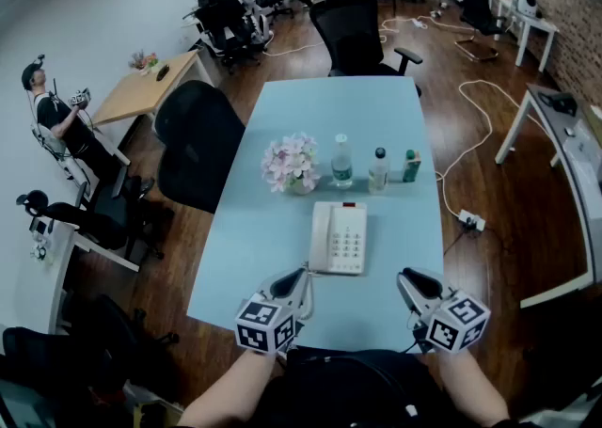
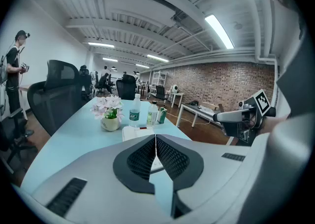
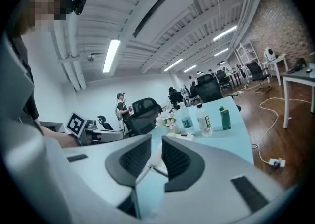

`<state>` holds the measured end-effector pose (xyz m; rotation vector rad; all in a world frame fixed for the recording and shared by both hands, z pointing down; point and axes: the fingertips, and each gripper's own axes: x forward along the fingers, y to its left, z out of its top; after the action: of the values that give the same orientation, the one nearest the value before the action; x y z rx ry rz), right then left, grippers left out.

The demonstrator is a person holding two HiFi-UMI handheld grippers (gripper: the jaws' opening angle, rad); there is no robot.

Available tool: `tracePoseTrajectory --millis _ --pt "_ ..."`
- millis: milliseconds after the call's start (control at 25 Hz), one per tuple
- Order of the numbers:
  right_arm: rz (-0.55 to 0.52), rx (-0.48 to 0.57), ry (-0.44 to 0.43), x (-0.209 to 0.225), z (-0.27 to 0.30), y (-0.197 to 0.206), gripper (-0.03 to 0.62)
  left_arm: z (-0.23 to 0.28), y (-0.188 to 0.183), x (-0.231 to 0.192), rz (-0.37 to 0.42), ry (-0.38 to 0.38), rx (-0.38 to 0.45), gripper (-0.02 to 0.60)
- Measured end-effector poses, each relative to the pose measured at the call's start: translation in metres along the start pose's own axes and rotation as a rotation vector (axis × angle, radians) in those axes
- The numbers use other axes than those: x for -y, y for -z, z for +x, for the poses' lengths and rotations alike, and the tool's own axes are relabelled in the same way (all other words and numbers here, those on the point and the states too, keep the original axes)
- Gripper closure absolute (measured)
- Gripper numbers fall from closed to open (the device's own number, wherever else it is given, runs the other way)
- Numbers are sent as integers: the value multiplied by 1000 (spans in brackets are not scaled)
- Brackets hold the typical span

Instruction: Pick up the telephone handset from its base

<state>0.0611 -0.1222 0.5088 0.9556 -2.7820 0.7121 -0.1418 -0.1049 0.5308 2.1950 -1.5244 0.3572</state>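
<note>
Telephone handset [image 1: 323, 239] is seen lying on the left side of its base [image 1: 350, 240], in the middle of the blue table [image 1: 395, 116]. Flowers [image 1: 292, 163] and bottles [image 1: 341, 161] are set just behind it. The left gripper [image 1: 303, 274] is held by the phone's near left corner, jaws shut tight on nothing. The right gripper [image 1: 404, 276] is held off to the right, jaws parted a crack, nothing between them.

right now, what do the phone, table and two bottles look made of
Phone: probably moulded plastic, off-white, fairly matt, one-piece shell with a keypad.
Table: smooth pale blue top, likely laminate; even colour, no grain.
Bottles: clear thin plastic by the look, see-through, with labels and caps.
</note>
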Motion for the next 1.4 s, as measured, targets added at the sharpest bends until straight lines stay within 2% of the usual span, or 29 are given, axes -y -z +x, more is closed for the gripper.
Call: tracePoseTrajectory --millis 40,80,120,160,240,400,680,920,1240,1400 --pt "7 -6 -4 3 0 5 507 3 0 -2 0 -6 -2 577" --pt "12 -11 -7 5 1 9 507 7 0 -5 1 -13 -5 542" --pt "15 -14 -9 6 1 11 507 11 0 -8 3 -22 -11 465" --pt "14 -15 -8 7 2 10 507 17 0 -12 7 -33 -18 423" --pt "10 -10 -4 7 2 5 507 32 2 -22 14 -60 -40 415" --pt "12 -15 -2 9 5 5 507 78 9 -47 9 -115 -110 305" --pt "25 -32 4 12 10 13 507 152 28 -84 -35 -152 -247 299" --pt "52 -33 41 28 9 17 507 180 62 -100 10 -198 -401 299" --pt "77 -41 75 41 12 19 507 205 71 -99 15 -195 -449 301" --pt "88 -46 88 44 13 21 507 208 69 -103 1 -204 -453 351"
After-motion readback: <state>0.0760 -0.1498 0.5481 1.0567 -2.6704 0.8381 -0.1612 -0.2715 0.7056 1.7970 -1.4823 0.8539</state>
